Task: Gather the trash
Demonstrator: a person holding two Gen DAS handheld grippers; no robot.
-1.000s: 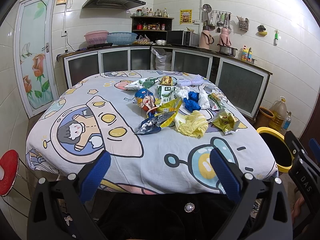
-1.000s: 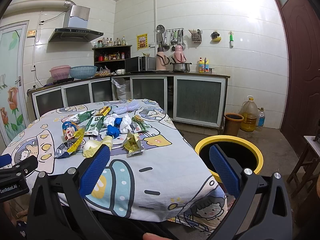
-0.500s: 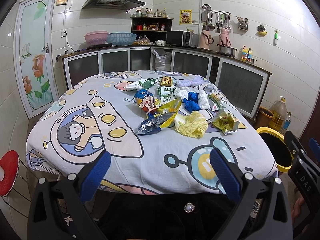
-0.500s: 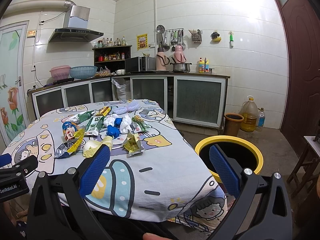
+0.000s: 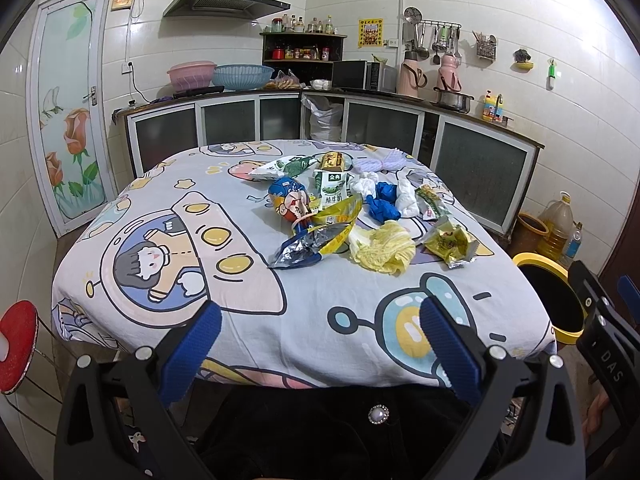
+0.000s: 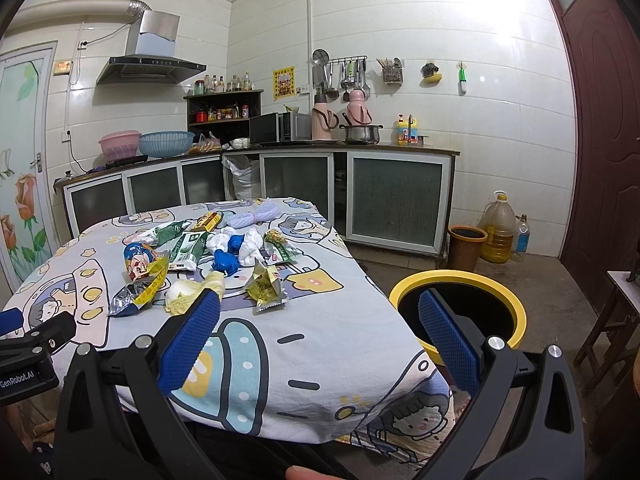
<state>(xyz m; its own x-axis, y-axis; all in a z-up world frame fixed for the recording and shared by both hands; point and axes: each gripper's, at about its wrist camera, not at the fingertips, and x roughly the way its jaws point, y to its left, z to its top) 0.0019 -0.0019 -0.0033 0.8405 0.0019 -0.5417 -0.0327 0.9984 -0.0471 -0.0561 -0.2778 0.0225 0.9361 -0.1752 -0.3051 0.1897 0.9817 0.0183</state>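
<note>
Left tongs (image 5: 318,330): released, blue pads spread wide, nothing between them. They hover at the near edge of the surface (image 5: 352,320), which is covered by a cartoon-print cloth. Right tongs (image 6: 316,326): likewise released and empty, held at the near right corner of the surface, with one pad before the cloth and the other before the bin.

Trash lies well ahead of both tongs, clustered right of centre on the surface. Nearest items: a crumpled silver-and-blue wrapper (image 5: 298,250), a pale yellow cabbage-like scrap (image 5: 382,246) just beside it, and a yellow-green sachet (image 5: 450,244) further right. From the right wrist view the cabbage-like scrap sits just beyond the left pad of the right tongs.

Behind these: a blue cartoon-printed packet (image 5: 290,200), a yellow wrapper (image 5: 340,214) touching it, a blue crumpled glove (image 5: 382,202), and white tissue (image 5: 408,198). Further back: a green-and-white milk carton (image 5: 334,188), a green pouch (image 5: 286,168), a small yellow box (image 5: 332,160), and a white net bundle (image 5: 380,162) near the far edge.

A yellow-rimmed bin (image 6: 458,280) stands on the floor just beside the right edge of the surface, open at the top.
</note>
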